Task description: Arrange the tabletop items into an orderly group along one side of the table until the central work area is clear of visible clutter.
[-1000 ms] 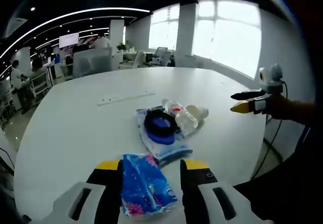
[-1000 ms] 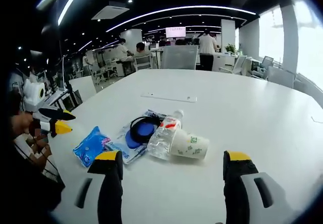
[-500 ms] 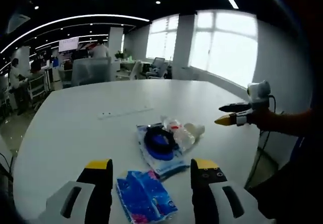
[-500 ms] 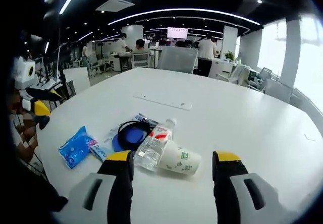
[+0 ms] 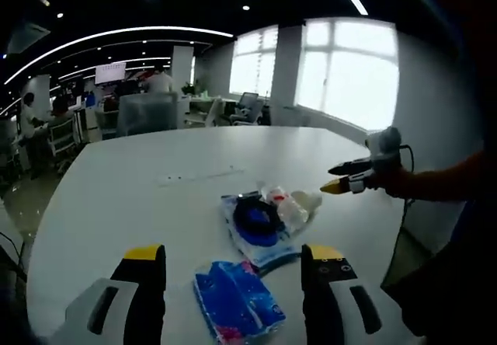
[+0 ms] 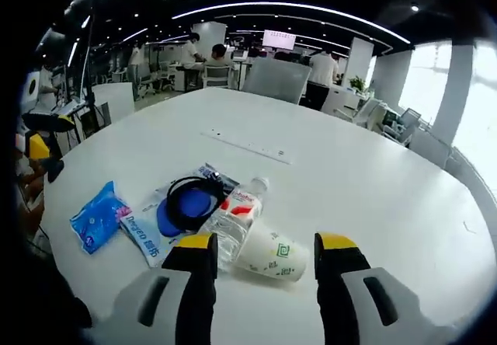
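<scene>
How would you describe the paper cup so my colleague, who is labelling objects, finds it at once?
On the round white table, find the small cluster of items. The white paper cup with a green logo lies on its side against the clear plastic bottle, between the right gripper jaws; it is the only paper thing.

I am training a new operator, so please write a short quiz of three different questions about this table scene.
1. True or false: the paper cup lies on its side between the jaws of the right gripper.
2. Multiple choice: what lies coiled on the flat blue and white packet? A) a black cable B) a red ribbon C) a metal chain
3. Fill in the word: the blue tissue pack lies on the table between the open jaws of the ____ gripper.

Key
1. True; it lies beside the plastic bottle.
2. A, the black cable.
3. left
</scene>
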Demonstrator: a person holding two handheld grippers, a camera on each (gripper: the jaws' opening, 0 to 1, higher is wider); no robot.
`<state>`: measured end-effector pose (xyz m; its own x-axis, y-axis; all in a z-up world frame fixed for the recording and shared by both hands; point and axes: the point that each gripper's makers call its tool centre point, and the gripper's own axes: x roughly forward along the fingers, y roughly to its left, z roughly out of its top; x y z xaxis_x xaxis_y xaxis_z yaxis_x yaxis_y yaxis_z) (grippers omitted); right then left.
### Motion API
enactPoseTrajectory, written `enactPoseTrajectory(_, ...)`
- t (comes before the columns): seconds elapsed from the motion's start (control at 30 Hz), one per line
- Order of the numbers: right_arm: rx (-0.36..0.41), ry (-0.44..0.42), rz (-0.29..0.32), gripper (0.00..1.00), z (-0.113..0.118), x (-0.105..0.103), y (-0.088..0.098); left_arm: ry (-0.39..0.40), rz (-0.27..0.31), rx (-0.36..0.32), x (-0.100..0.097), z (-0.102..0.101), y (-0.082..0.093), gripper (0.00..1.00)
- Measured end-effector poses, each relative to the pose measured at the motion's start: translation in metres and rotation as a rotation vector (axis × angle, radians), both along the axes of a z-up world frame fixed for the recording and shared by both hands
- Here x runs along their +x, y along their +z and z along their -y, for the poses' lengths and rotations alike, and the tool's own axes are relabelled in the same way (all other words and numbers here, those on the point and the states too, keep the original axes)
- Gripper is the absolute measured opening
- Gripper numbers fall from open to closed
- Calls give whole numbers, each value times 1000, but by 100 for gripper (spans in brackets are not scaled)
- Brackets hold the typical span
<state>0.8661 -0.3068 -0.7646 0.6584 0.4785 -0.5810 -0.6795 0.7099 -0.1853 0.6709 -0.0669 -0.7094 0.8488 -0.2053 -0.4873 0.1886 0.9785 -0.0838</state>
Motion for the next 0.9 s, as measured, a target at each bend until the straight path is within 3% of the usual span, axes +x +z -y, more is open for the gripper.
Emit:
enactPoseTrajectory(0.43, -90, -3, -40, 32, -12, 7, -31, 6, -24, -19, -9, -3, -10, 68)
enactPoseTrajectory(0.67, -160, 6, 9, 31, -15, 13, -40, 14, -49, -15, -18, -7, -17, 64)
enactPoseTrajectory(0.9, -218, 53, 23, 23, -18, 12, -51, 33, -74, -11, -23, -15, -24, 61)
